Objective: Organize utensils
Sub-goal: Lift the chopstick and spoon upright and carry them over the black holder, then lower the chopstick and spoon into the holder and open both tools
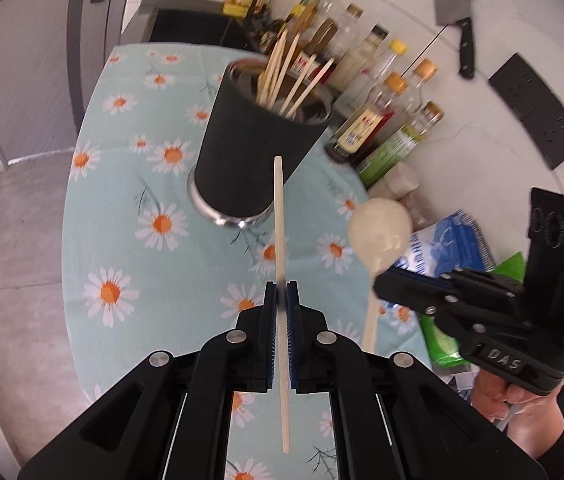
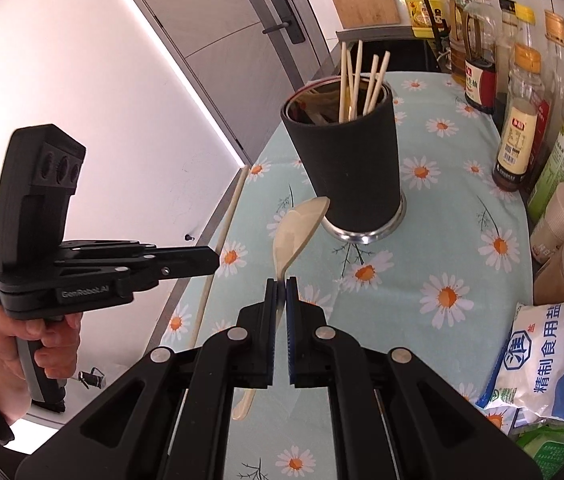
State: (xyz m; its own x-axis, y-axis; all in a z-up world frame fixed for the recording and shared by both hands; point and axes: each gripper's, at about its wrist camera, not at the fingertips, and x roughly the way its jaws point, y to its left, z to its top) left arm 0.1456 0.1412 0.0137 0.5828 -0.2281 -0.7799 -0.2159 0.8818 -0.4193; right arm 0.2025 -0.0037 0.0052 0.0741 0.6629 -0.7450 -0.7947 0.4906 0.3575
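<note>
Left gripper (image 1: 281, 292) clamps chopstick (image 1: 279, 216); right gripper (image 2: 280, 286) seemingly pinches spoon (image 2: 294, 228).

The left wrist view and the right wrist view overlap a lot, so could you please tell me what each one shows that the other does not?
Only the left wrist view shows the cleaver on the wall and the wall sockets. Only the right wrist view shows the two lidded jars. Both show the black utensil cup holding chopsticks, the left gripper shut on a single chopstick, the right gripper shut on a wooden spoon, and the salt bag.
</note>
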